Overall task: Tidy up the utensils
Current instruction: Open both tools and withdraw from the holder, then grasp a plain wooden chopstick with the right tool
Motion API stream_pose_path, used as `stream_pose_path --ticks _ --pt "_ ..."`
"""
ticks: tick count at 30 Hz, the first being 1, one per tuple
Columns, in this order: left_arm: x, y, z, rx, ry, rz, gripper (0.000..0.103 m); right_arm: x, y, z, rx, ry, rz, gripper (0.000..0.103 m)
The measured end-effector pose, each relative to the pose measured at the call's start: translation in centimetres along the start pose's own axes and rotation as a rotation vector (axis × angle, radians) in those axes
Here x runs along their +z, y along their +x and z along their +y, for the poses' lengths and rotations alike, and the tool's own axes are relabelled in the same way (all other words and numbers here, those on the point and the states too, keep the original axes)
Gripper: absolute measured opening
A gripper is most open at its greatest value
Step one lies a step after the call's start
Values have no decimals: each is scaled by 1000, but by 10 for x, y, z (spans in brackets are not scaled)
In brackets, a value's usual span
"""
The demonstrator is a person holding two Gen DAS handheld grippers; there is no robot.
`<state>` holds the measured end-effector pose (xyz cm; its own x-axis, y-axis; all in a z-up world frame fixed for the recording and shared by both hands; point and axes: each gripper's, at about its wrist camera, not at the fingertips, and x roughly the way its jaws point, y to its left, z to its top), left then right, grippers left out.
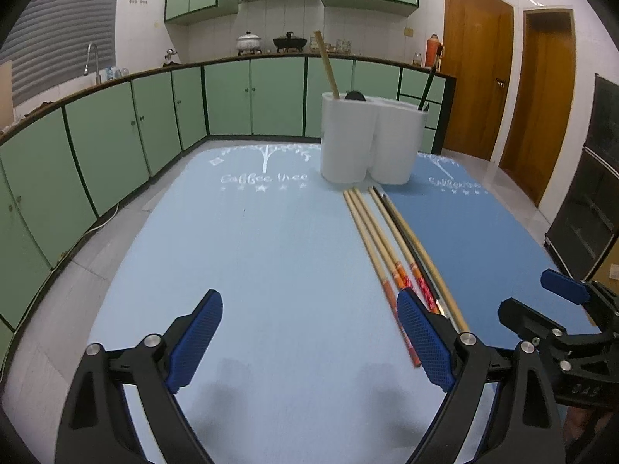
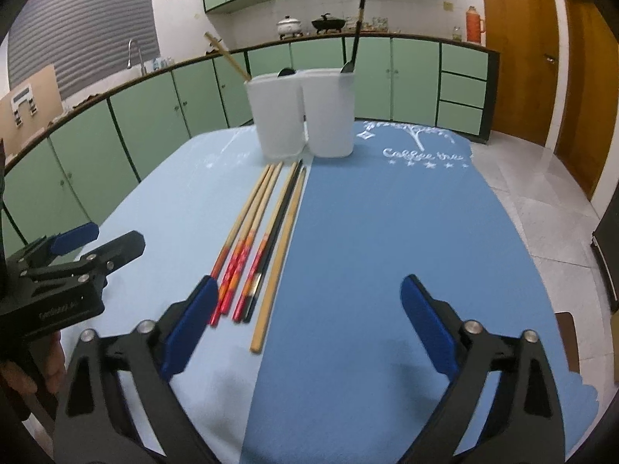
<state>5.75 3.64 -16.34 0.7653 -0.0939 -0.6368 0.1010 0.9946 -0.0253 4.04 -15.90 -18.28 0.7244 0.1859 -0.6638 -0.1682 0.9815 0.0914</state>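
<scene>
Several chopsticks (image 1: 390,247) lie side by side on the table: wooden ones with red-orange ends, a black one and a plain wooden one; they also show in the right wrist view (image 2: 263,232). A white two-compartment holder (image 1: 367,139) stands behind them, also in the right wrist view (image 2: 305,112), with a wooden stick (image 1: 327,63) in one compartment and a dark utensil (image 2: 354,38) in the other. My left gripper (image 1: 309,344) is open and empty, its right finger beside the chopstick ends. My right gripper (image 2: 309,321) is open and empty, just right of the chopsticks.
A light blue mat (image 1: 240,255) and a darker blue mat (image 2: 387,232) cover the table. Green kitchen cabinets (image 1: 116,135) run behind and to the left. Wooden doors (image 1: 476,69) are at the right. The table edge falls off to tiled floor (image 2: 541,201) on the right.
</scene>
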Motion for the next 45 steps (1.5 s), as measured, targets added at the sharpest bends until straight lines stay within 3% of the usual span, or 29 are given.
stream_pose_path --ticks 6,12,21,25,35,45 --pt "-10 4 8 19 -2 41 86 -11 7 7 -2 -7 38 78" --pt "-17 5 16 27 -14 61 85 -19 16 15 -9 -25 80 64" --pt "-18 8 11 7 -16 74 85 -24 23 23 -18 -68 108 31" --pt "-17 10 2 -19 -9 80 85 -23 23 24 -7 -75 112 7" --pt "-22 18 -30 -71 37 112 84 -18 20 -12 -55 45 103 6" --pt "-28 36 -38 -59 30 163 71 -20 19 -29 -64 84 99 6"
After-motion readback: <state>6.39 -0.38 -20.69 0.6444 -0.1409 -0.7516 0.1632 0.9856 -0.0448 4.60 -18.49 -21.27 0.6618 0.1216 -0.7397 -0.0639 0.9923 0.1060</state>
